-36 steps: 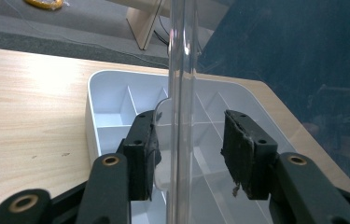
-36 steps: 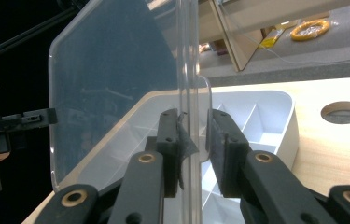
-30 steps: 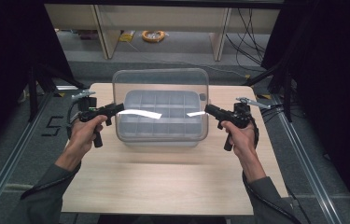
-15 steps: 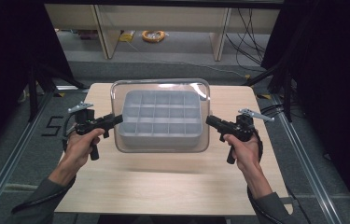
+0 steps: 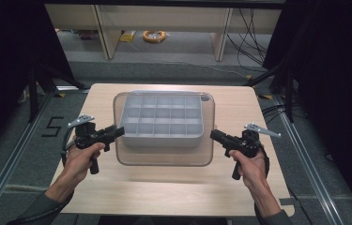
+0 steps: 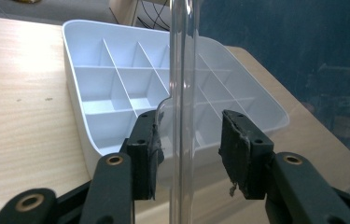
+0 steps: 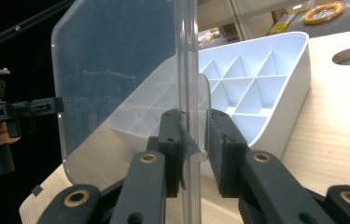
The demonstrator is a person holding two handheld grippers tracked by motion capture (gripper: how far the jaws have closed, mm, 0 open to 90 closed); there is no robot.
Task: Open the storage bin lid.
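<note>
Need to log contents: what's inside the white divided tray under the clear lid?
Every compartment visible in the white plastic divided tray looks empty, seen through the clear plastic lid. In the high view, nothing is covered.

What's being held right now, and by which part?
The clear lid, by its side edge in the right tool; the left tool straddles the opposite edge, open.

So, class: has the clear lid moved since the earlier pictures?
Yes. The clear lid has come toward the person and lower, against the wooden table; the white divided tray now shows beyond it.
</note>
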